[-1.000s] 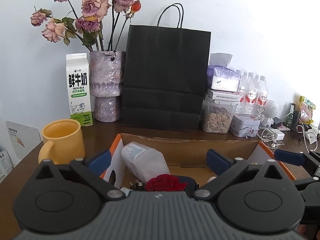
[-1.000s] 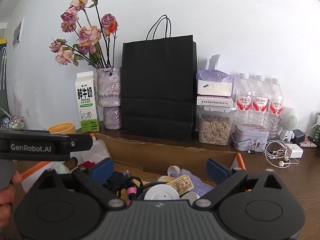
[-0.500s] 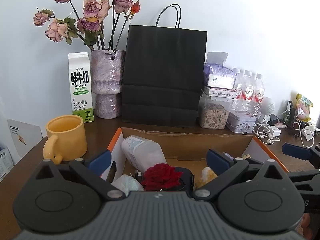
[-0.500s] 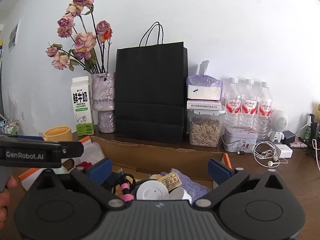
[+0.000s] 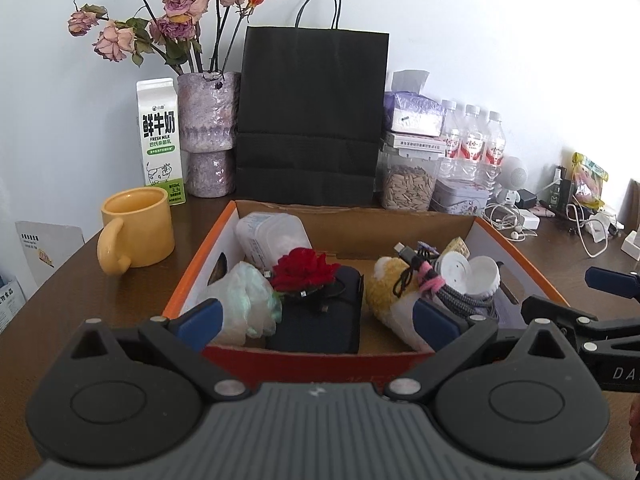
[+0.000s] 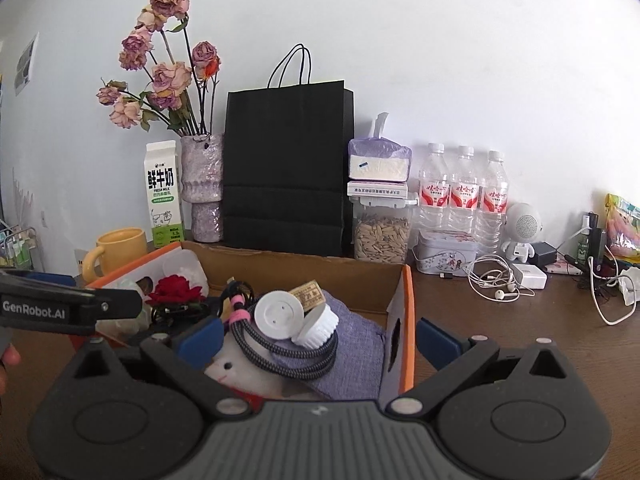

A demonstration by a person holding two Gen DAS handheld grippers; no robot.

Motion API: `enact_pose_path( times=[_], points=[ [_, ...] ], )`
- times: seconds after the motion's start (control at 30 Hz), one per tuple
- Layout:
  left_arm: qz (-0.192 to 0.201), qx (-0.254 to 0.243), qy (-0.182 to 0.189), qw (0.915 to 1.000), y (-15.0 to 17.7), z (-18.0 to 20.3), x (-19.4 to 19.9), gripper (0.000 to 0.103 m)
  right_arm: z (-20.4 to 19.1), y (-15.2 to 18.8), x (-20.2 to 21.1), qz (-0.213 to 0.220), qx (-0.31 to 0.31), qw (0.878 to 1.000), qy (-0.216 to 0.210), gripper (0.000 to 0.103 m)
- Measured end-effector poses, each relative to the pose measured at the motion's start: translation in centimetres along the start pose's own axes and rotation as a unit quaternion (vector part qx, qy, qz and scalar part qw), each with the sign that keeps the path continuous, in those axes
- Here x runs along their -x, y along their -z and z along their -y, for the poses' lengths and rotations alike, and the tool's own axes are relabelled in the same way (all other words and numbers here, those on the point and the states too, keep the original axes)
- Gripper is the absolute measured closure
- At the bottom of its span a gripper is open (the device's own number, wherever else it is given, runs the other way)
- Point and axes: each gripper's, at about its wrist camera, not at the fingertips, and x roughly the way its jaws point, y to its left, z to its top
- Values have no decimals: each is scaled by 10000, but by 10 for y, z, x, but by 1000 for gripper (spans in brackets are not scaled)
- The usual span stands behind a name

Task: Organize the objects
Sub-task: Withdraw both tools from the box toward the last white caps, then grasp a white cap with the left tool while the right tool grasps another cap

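Note:
An open cardboard box with orange edges (image 5: pixel 188 276) (image 6: pixel 407 304) sits on the brown table. It holds a red rose (image 5: pixel 304 272) (image 6: pixel 176 289), a clear plastic container (image 5: pixel 268 236), a dark pouch (image 5: pixel 320 320), a crumpled plastic bag (image 5: pixel 248 304), a plush toy (image 5: pixel 388 288), a coiled braided cable (image 6: pixel 288 352), white round caps (image 6: pixel 280 314) and a purple cloth (image 6: pixel 356 344). My left gripper (image 5: pixel 316 322) is open and empty above the box's near edge. My right gripper (image 6: pixel 318 338) is open and empty over the box's right part.
A yellow mug (image 5: pixel 136 228) stands left of the box. Behind it are a milk carton (image 5: pixel 160 144), a vase of dried roses (image 5: pixel 208 132), a black paper bag (image 5: pixel 312 120), a seed jar (image 6: pixel 382 232), water bottles (image 6: pixel 464 196), a tin (image 6: pixel 446 256), earphones and chargers (image 6: pixel 504 284).
Both grippers have pulled back and risen, so more of the box's inside shows. Neither gripper has taken hold of anything.

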Motion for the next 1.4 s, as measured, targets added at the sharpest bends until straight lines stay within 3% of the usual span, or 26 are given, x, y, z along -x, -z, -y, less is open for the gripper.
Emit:
enact_pose_path(
  times=[0.47,0.77,0.87,0.93,1.0,1.4],
  points=[
    [-926,-502,481,9933,49,45,-7,2,27,39,27,-250,-117,9995,176,1],
    [-1215,-355,721,9893,55,59,-26,27,44,50,28,-287,-423,9985,194,1],
    [-1192,-338,780,9892,55,62,-27,42,42,51,27,-292,-392,9987,172,1],
    [-1175,-306,860,9889,55,62,-26,63,41,52,26,-301,-360,9988,173,1],
    [-1175,-265,981,9879,55,62,-25,74,40,52,26,-311,-341,9988,178,1],
    [-934,-151,1019,9903,52,50,-8,74,36,54,21,-399,-230,9987,205,1]
  ],
)
